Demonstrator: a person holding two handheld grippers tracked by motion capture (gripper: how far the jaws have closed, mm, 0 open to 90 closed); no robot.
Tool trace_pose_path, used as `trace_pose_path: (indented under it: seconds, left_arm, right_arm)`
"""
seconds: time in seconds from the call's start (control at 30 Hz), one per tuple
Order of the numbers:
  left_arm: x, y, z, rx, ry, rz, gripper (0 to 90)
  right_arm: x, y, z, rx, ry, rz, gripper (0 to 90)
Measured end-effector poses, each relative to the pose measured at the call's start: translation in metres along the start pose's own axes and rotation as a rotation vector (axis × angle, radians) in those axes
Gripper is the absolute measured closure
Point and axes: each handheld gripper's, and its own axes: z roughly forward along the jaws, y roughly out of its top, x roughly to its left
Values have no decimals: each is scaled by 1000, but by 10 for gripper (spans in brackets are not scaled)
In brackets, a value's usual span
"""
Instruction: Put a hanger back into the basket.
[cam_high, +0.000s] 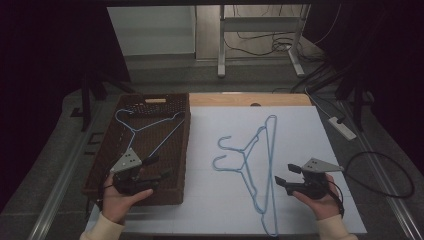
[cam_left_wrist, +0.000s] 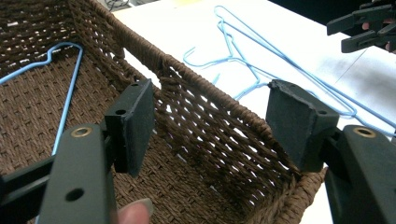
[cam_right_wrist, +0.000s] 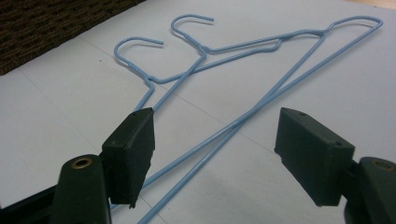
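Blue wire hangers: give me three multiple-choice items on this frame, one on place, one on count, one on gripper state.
1. Where does the single hanger lie?
A. In the wicker basket
B. On the floor
C. Hooked on the table leg

2. How many hangers lie together on the white table?
A. One
B. Two
C. Four

3. How stands the right gripper?
A. Shut on a hanger
B. Open, holding nothing
C. Shut on the basket rim

Answers:
1 A, the high view shows it inside the basket.
2 B, two hooks and two overlapping frames show on the table.
3 B, its jaws stand apart over the hanger wires; the left gripper is open too.
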Motion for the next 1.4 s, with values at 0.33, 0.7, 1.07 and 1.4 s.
trace_pose_path:
  seconds: [0.33,0.7,1.07,1.4]
  left_arm:
    - [-1,-1,0,-8,-10,9,334]
    - [2,-3,-1,-9,-19,19,334]
    - [2,-4,-4,-6,-20,23,334]
    - [2,-5,-3,-2,-24,20,334]
  right_arm:
    - [-1,1,0,6,11,7,298]
    - [0,8,1,11,3,-1,299]
    - [4,21,10,24,-12,-24,295]
    - [11,36,22,86,34,-57,306]
